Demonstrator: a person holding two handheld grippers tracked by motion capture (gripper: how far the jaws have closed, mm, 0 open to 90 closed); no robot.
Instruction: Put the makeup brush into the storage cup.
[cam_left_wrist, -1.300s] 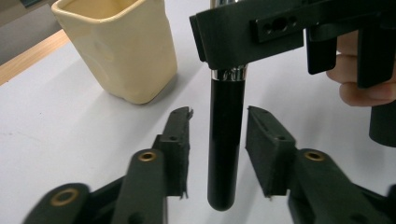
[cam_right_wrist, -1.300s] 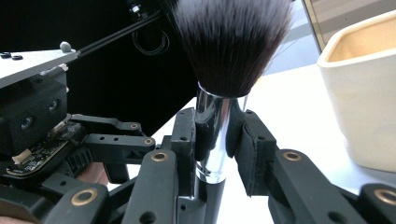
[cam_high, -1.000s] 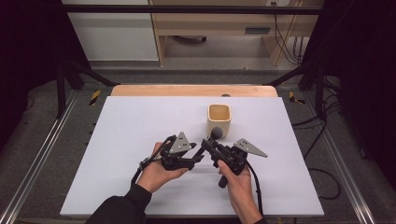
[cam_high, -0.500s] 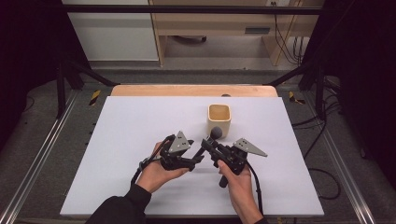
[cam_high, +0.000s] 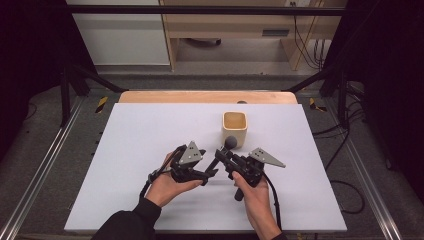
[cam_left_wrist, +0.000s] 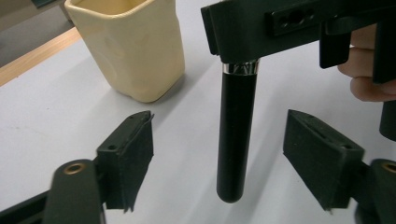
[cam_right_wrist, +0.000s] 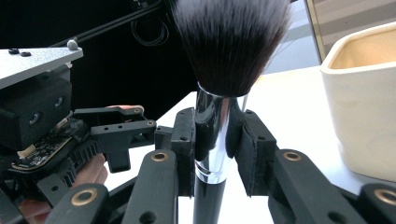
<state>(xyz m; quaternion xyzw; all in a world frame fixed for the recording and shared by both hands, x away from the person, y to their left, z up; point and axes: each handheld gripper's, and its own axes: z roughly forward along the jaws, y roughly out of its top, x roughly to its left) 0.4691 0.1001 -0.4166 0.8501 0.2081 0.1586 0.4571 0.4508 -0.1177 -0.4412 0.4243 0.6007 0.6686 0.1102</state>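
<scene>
My right gripper (cam_high: 223, 156) is shut on a makeup brush (cam_high: 230, 142) and holds it upright, grey-black bristles (cam_right_wrist: 229, 42) on top. In the right gripper view its pads (cam_right_wrist: 187, 144) clamp the chrome ferrule (cam_right_wrist: 212, 135). The black handle (cam_left_wrist: 236, 135) hangs down just above the table. My left gripper (cam_high: 212, 174) is open and comes in from the left; in the left gripper view its two pads (cam_left_wrist: 133, 158) stand on either side of the handle without touching it. A cream square cup (cam_high: 234, 129) stands upright just behind the brush.
The white table top (cam_high: 150, 130) has a wooden strip (cam_high: 200, 96) along its far edge. Black frame bars and cables surround the table. The cup (cam_right_wrist: 369, 107) is close on the right in the right gripper view.
</scene>
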